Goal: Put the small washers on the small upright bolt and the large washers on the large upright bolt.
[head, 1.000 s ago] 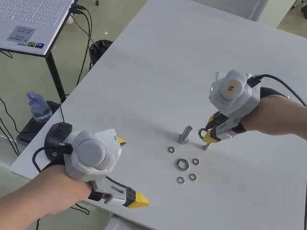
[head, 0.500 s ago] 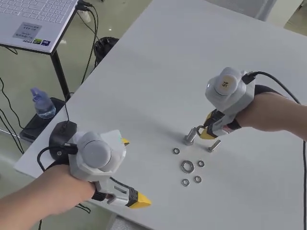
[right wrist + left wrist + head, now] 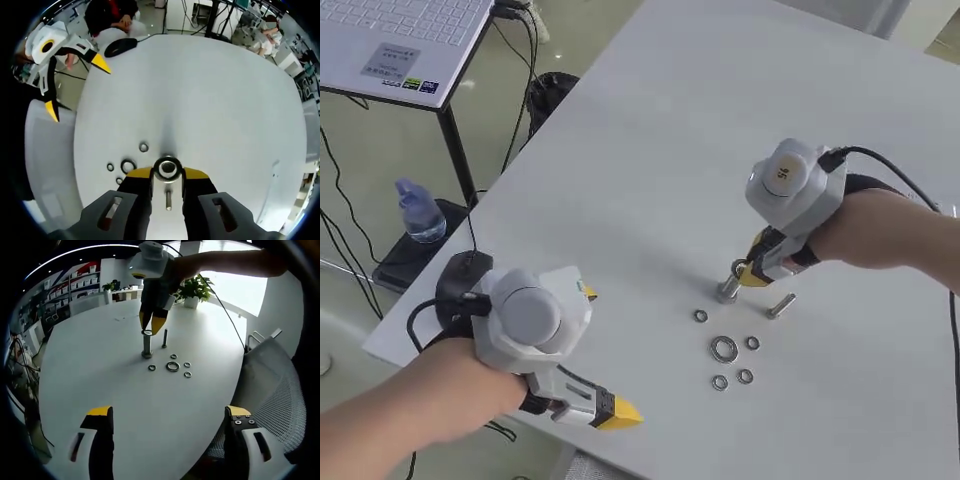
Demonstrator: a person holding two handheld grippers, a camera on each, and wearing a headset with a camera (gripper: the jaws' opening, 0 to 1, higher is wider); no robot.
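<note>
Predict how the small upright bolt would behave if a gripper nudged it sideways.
The small bolt stands tall and thin, so it would probably tip easily. Once down, its round shank would likely roll on the smooth table.

Laptop and blue bottle beside the table.

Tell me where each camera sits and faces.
Head view: on the headset, facing down at the table; hands, left gripper and right gripper show.
Left gripper view: on that gripper, facing across toward the bolts; its open jaws show.
Right gripper view: on that gripper, facing down; its jaws hold a washer.
All share the loose washers.
</note>
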